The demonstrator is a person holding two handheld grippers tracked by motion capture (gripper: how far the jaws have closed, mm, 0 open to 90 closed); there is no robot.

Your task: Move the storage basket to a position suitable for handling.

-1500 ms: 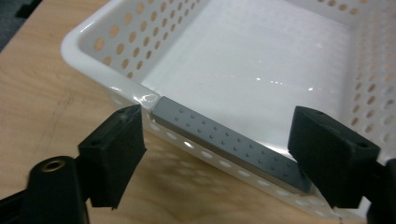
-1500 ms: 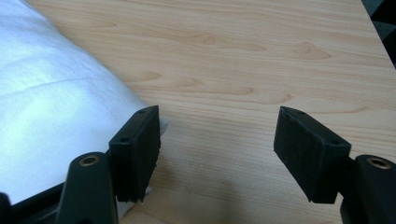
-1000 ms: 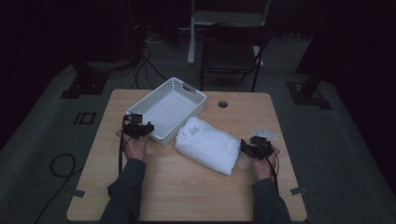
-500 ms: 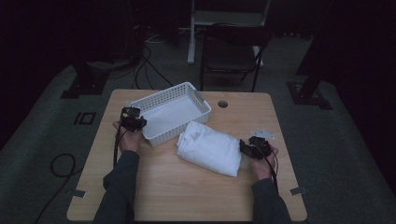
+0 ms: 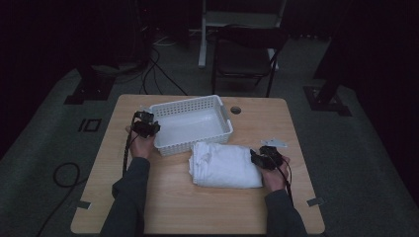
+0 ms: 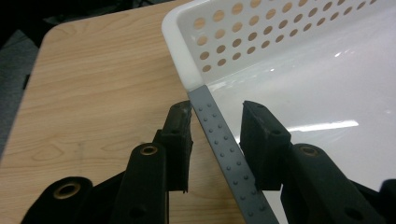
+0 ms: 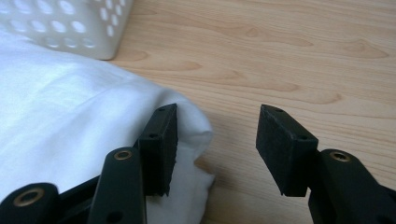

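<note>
Left tool [image 6: 212, 133] straddles grey rim strip of white basket [image 5: 191, 124], jaws apart, not pinching yet. Right tool [image 7: 217, 140] wide open, one jaw resting on edge of folded white towel [image 5: 226, 165], nothing held. Towel lies on tabletop [image 5: 163, 207] just in front of basket. Risk imo: thin rim slips out of jaws, basket skids; right grab catches only top layer, towel unfolds.

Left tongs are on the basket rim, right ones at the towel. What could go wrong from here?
1. The left tongs straddle the basket rim with gaps on both sides; a pull now may slip off.
2. The right tongs are open at the folded towel edge, one jaw on the cloth, one over bare table. Closing may catch just the top layer and unfold it.
3. The basket sits close to the towel; dragging it may snag the cloth.
</note>
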